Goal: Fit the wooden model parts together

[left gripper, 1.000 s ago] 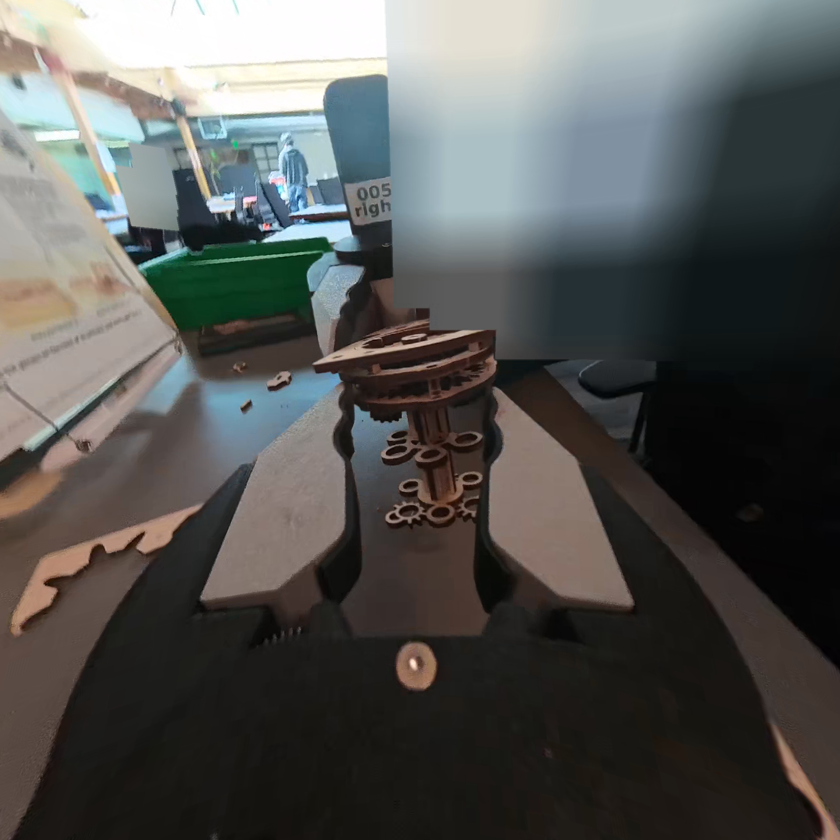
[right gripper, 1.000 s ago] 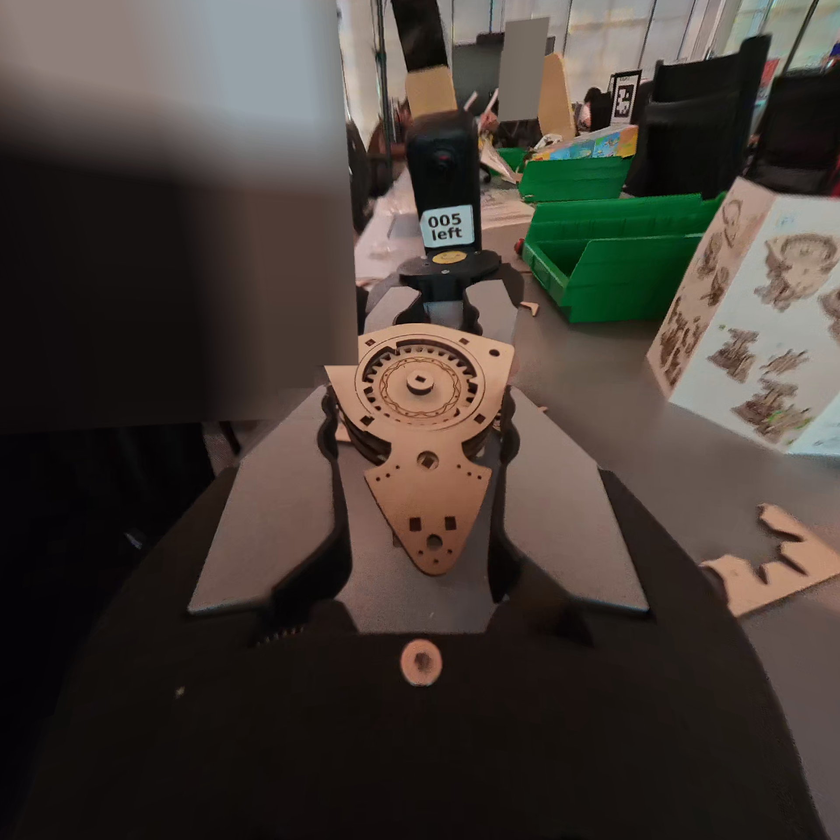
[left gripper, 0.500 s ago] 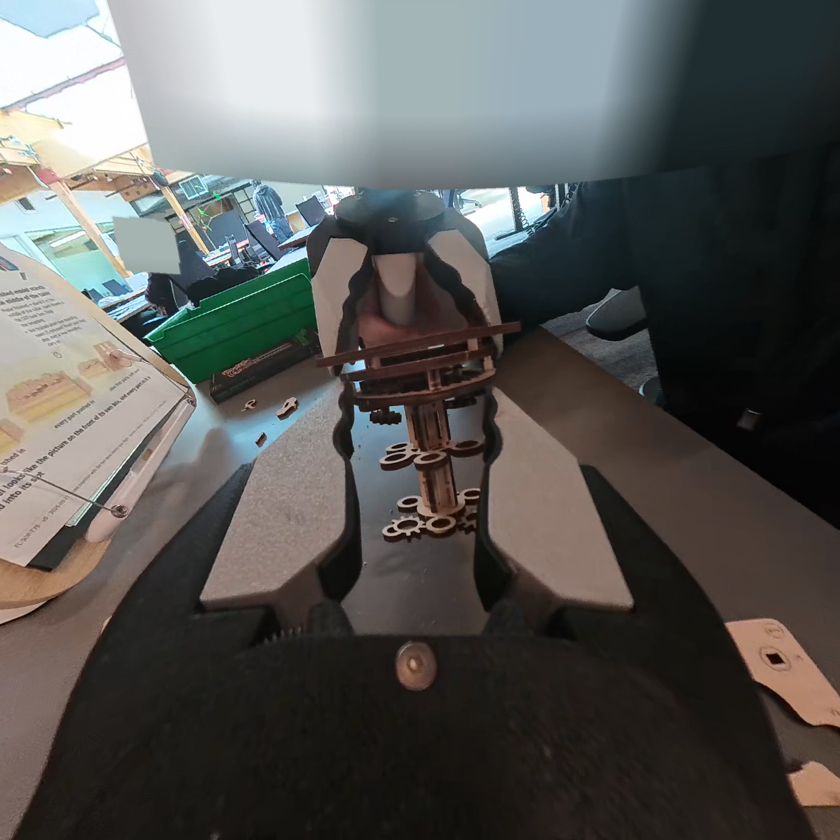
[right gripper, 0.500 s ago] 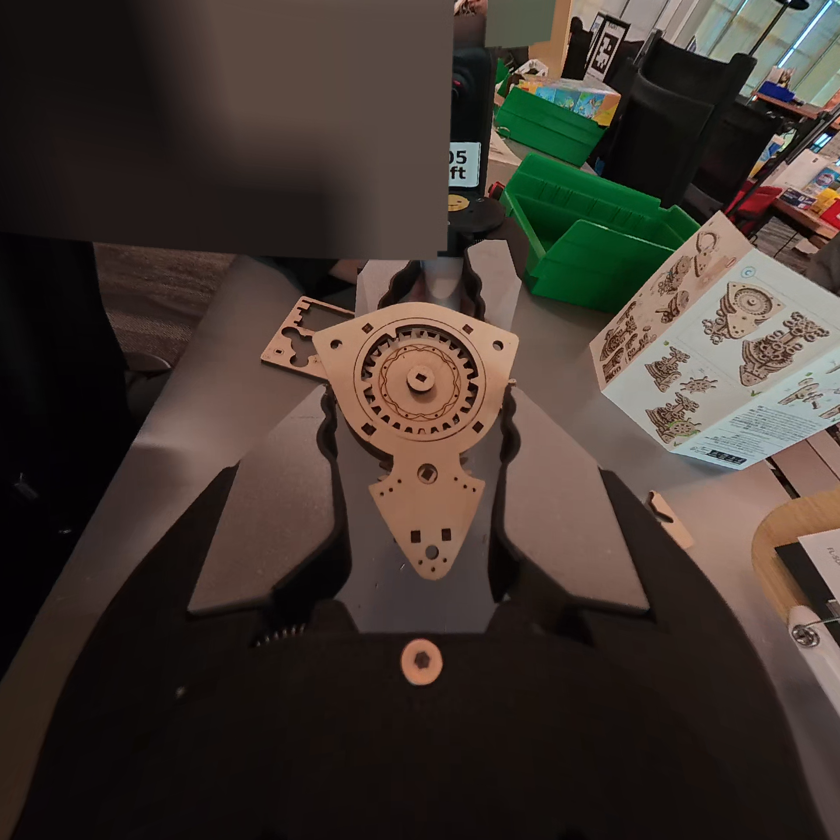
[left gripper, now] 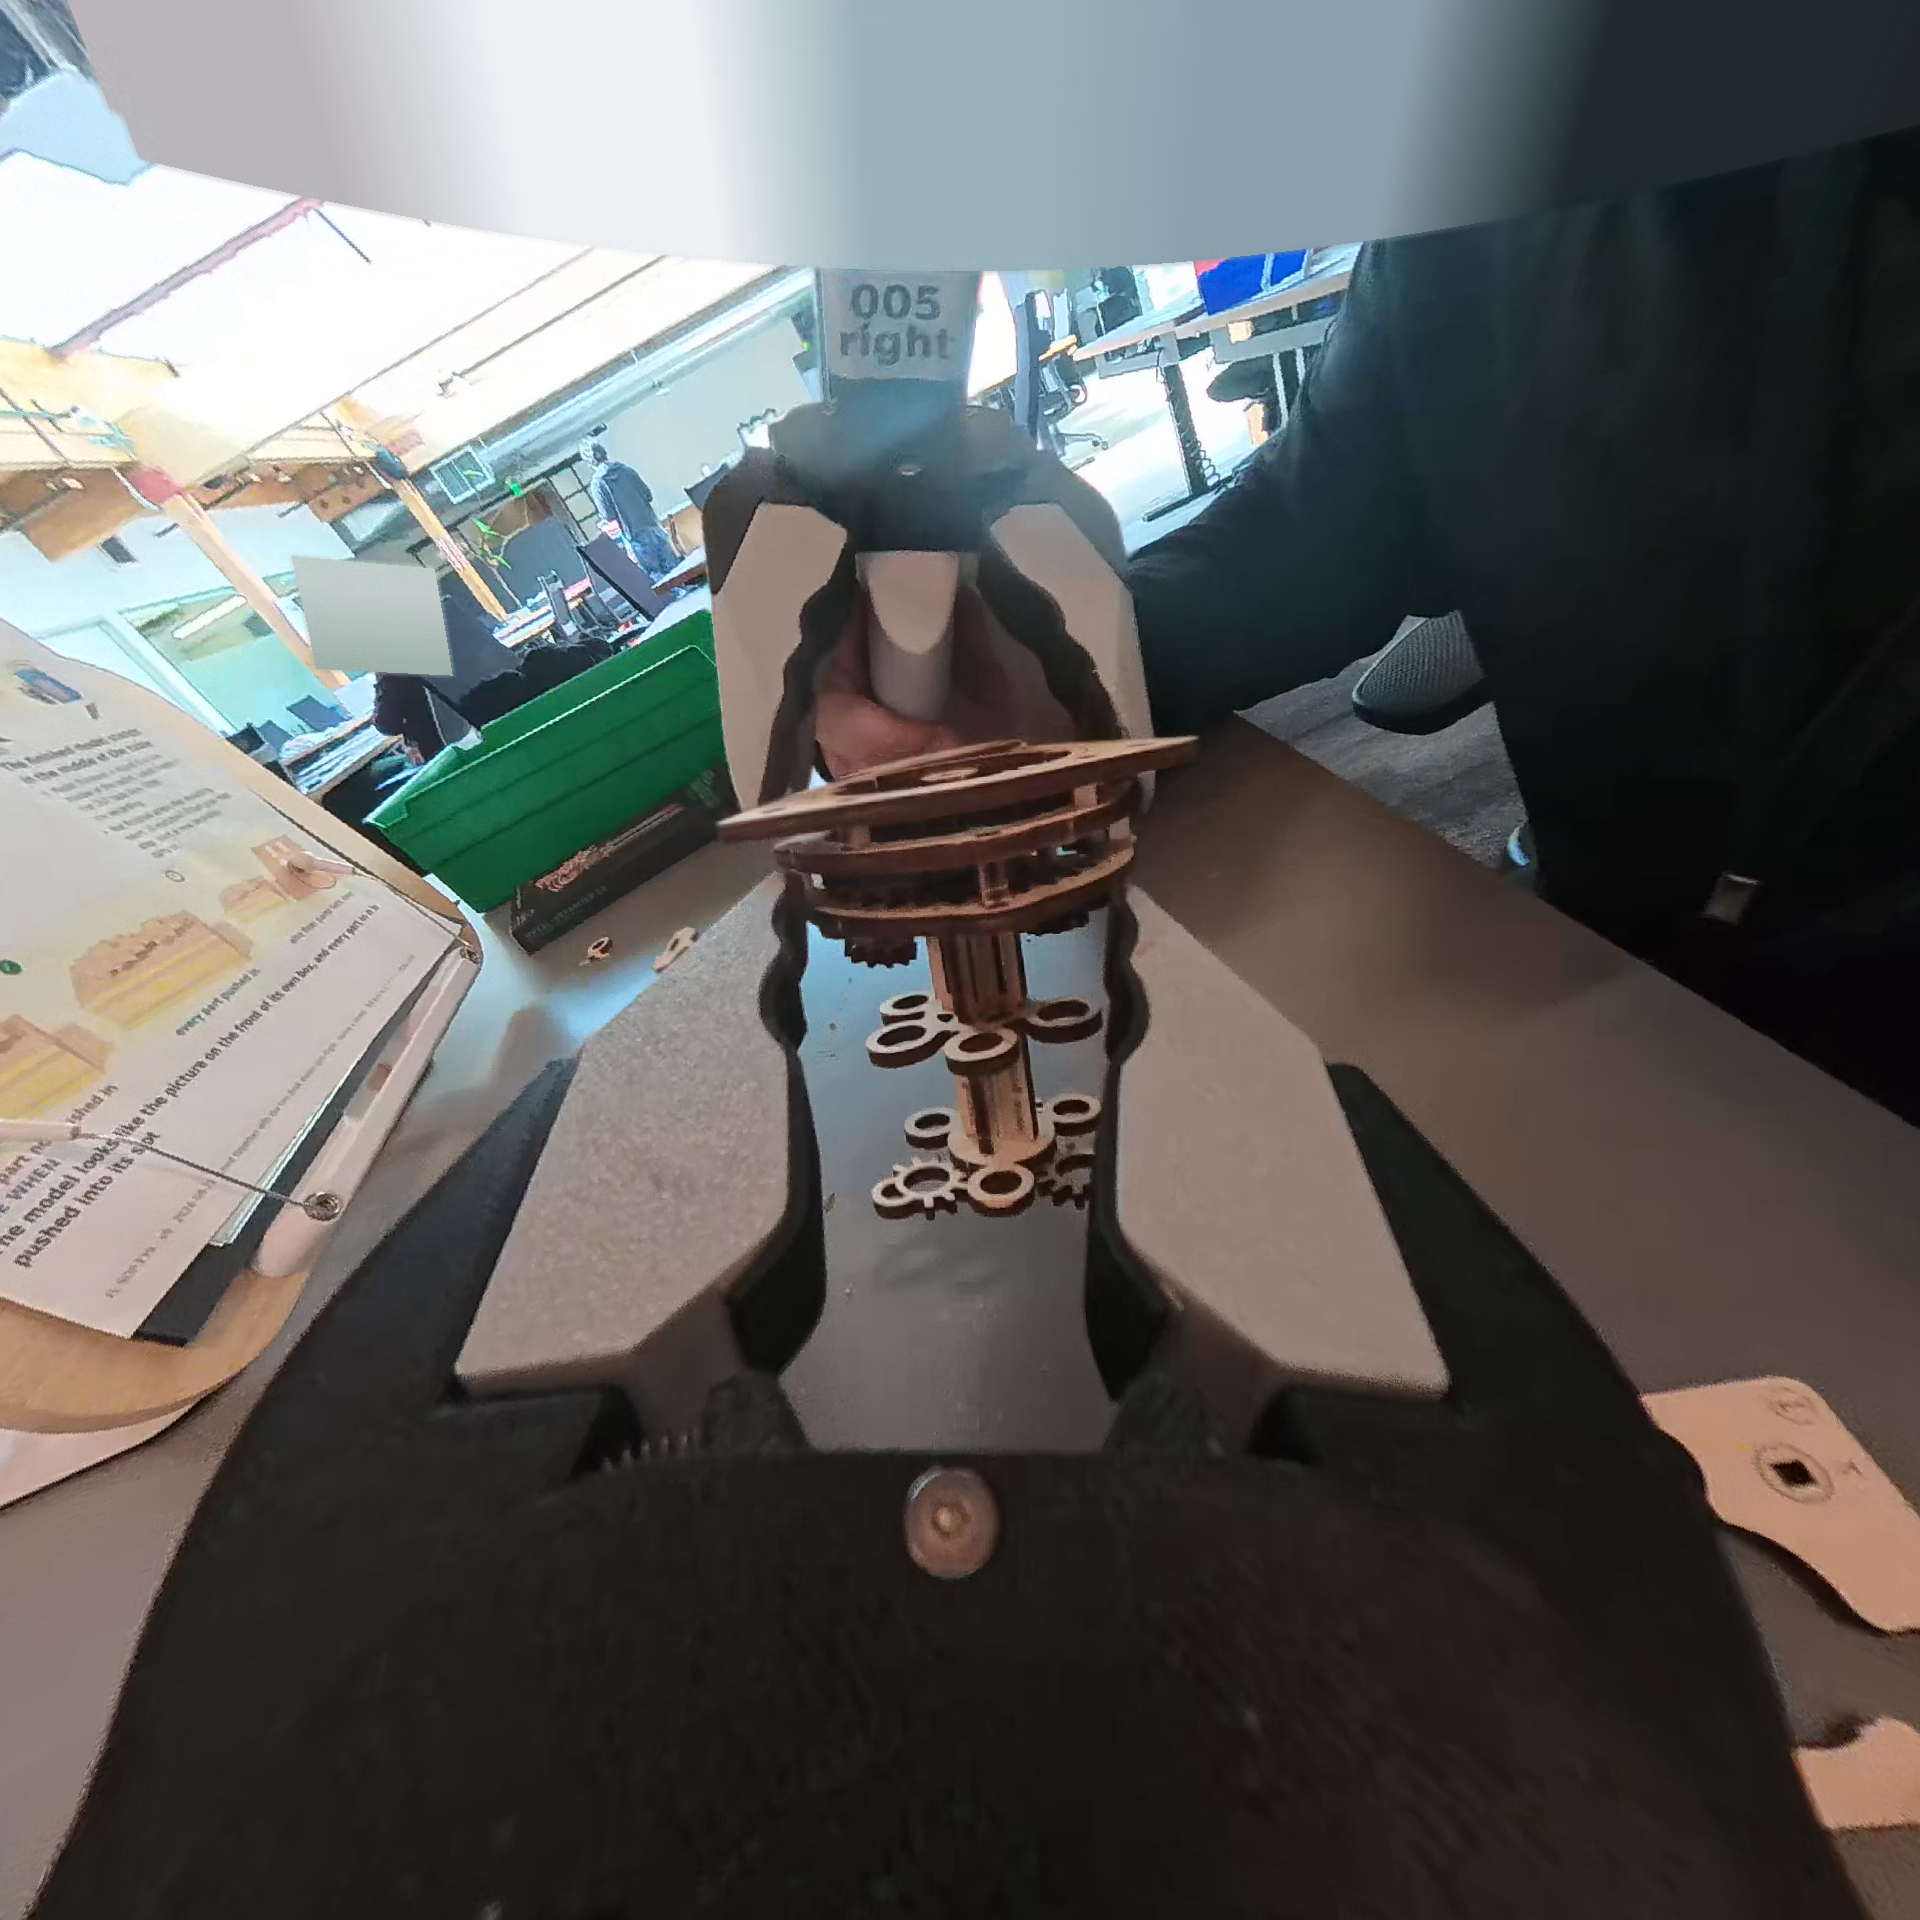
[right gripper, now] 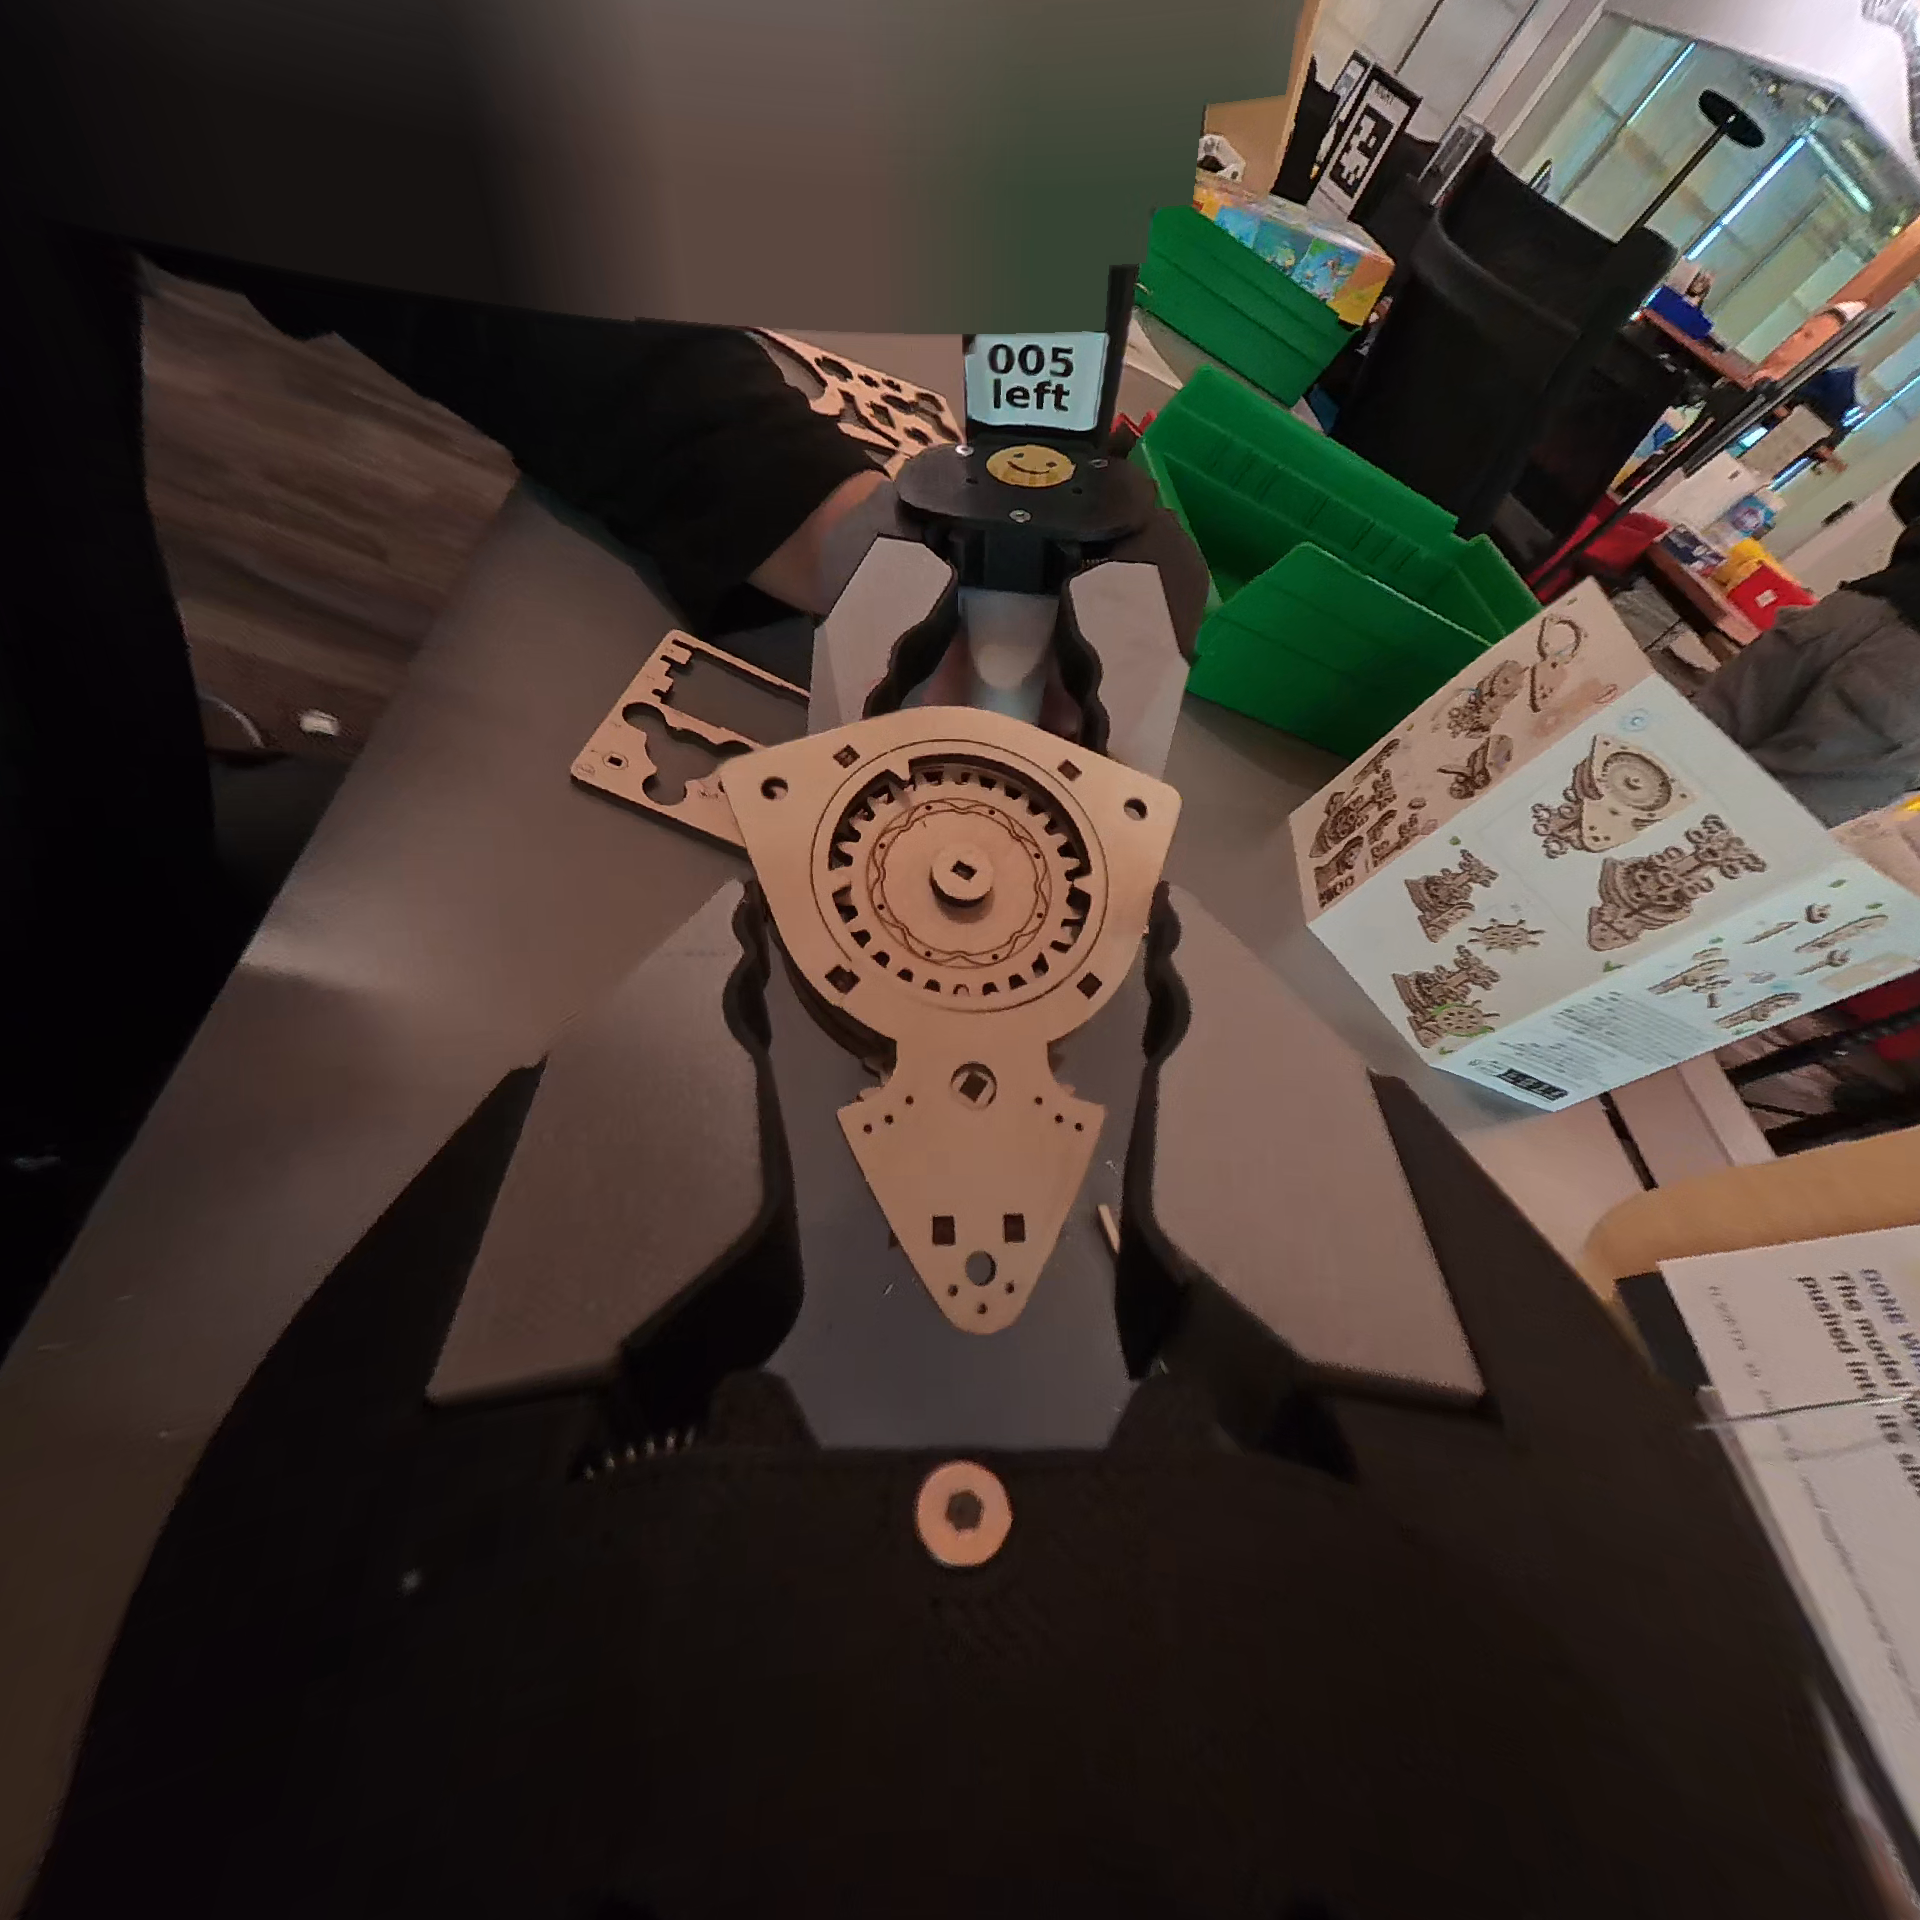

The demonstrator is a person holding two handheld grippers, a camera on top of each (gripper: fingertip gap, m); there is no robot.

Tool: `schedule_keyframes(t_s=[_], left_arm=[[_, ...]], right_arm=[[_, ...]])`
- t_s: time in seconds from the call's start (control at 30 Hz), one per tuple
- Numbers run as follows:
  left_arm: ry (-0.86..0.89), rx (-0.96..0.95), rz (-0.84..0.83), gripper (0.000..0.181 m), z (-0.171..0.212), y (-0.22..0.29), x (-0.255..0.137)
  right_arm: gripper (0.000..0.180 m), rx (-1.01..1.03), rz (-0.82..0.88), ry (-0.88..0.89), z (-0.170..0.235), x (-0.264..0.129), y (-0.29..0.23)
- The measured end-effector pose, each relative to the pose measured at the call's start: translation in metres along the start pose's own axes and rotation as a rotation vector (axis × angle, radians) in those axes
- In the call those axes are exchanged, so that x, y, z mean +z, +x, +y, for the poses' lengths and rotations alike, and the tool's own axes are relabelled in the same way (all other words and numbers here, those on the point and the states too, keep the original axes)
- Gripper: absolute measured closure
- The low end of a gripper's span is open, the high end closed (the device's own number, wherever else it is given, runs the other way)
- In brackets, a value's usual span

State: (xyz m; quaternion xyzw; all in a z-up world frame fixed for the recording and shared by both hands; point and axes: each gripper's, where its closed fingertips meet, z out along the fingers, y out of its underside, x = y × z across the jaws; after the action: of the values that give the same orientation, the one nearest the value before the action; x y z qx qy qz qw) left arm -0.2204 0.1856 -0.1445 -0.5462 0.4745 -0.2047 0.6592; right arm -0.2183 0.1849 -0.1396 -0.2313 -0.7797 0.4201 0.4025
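Grey tabletop carries the clutter of the build, pushed outward so the middle is free for two-handed work. A green bin sits at the far side; a printed box showing model pictures stands on the right in the right wrist view, and an instruction sheet is propped on a stand where it can be read while working. A spent punch-out sheet lies flat beyond the grippers. The wooden model is held above the tabletop between the two tools, which face each other. It is a stack of plates with a ring gear on the upper face and a pointed tail toward the right wrist camera. The right gripper has its jaws pinching the round plate stack at its sides, likely to keep the top face level and open to view. The left gripper comes from the opposite side, its jaws closed against the same stack from both flanks. Below the plates hangs a slim wooden column carrying small ringed wheels; gripping the plates seems to spare this fragile part. Judgement: the doubled grip steadies the assembly for pressing or inspecting a joint; whether the layers are fully seated cannot be told.
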Motion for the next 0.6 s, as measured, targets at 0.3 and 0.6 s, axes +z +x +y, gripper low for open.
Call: schedule_keyframes(t_s=[0.3, 0.6], left_arm=[[-0.030, 0.083, 0.017, 0.126, 0.000, 0.007, -0.001], [0.096, -0.034, 0.014, 0.127, -0.012, 0.000, -0.006]], right_arm=[[0.110, -0.077, 0.014, -0.002, -0.002, 0.001, -0.007], [0.111, 0.062, -0.061, 0.008, 0.006, -0.005, -0.003]])
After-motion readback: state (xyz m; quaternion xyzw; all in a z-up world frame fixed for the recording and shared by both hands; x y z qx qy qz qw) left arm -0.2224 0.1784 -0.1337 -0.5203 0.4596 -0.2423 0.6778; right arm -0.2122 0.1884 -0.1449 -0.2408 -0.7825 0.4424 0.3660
